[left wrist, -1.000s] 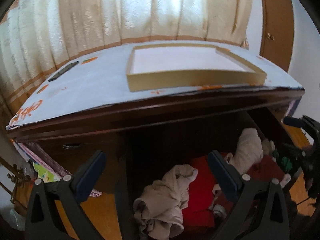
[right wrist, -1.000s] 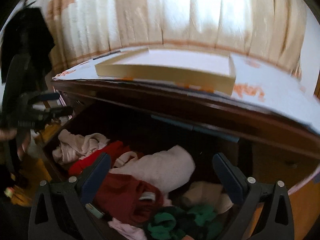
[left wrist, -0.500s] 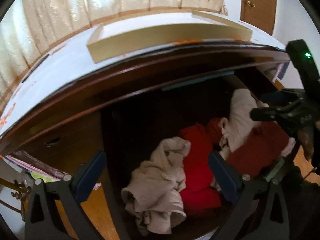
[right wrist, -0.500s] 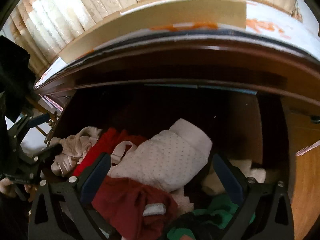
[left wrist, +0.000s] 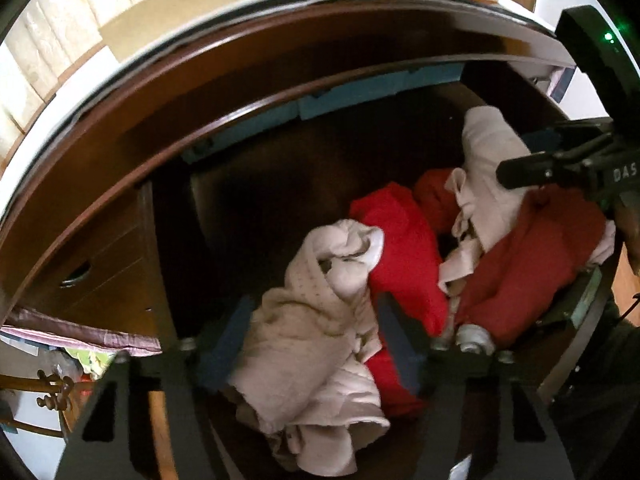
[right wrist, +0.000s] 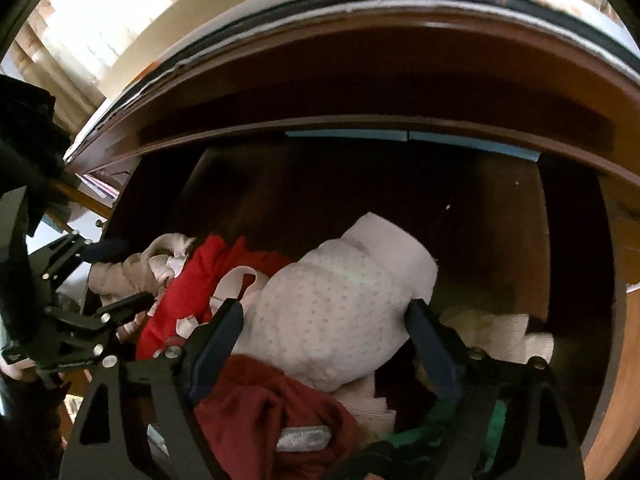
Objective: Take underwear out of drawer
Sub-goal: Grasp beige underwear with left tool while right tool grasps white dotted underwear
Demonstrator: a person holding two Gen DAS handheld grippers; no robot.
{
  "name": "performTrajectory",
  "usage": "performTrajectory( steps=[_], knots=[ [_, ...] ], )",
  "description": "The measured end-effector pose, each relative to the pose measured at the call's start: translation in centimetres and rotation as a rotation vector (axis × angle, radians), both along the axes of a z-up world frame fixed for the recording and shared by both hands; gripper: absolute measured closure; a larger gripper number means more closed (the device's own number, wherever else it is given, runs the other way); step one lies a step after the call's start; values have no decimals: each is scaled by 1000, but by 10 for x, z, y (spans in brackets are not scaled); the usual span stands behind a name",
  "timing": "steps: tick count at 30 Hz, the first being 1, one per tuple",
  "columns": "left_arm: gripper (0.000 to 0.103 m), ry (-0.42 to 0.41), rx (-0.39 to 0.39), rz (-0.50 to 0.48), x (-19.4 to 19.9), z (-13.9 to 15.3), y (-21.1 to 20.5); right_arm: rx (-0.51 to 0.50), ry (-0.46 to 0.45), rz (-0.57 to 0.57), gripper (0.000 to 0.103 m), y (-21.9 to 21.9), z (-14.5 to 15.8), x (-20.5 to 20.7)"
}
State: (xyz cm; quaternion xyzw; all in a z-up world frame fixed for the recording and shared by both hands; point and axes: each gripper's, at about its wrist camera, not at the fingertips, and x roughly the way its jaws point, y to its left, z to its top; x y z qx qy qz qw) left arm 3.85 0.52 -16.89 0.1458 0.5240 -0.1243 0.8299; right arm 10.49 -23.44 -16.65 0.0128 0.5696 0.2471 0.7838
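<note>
Both grippers have dropped into the drawer (left wrist: 588,304), jaws just narrowing: left gripper (left wrist: 312,320) straddles beige underwear (left wrist: 320,320), right gripper (right wrist: 324,320) the dotted pink garment (right wrist: 332,312).

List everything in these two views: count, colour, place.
drawer: 1, dark brown, open under dresser top
beige garment: 1, beige, drawer's left end
bright red garment: 1, red, beside beige one
dotted garment: 1, pale pink, drawer's middle
dark red garment: 1, maroon, front
green garment: 1, green, front right
tray: 1, tan, on dresser top
left gripper: 1, black, fingers just closing astride beige garment
right gripper: 1, black, fingers just closing astride dotted garment
</note>
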Motion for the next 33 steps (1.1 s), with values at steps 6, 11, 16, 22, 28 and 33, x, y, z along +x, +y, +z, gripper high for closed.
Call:
performTrajectory(
  steps=[6, 11, 16, 22, 28, 33],
  knots=[
    [51, 38, 39, -15, 0, -8, 1, 10, 16, 3, 22, -3, -2, 0],
    [51, 54, 92, -61, 1, -16, -13, -18, 28, 19, 22, 4, -5, 1],
    [52, 71, 102, -68, 7, -22, -16, -38, 40, 35, 22, 12, -10, 2],
    [60, 60, 85, -82, 5, -22, -19, -5, 57, 38, 39, 11, -13, 4],
    [75, 2, 32, -62, -12, -9, -5, 38, -17, 49, 60, 13, -5, -5],
    [77, -47, -5, -28, -25, -6, 4, 43, -113, 74, 68, 16, 5, -16]
  ],
)
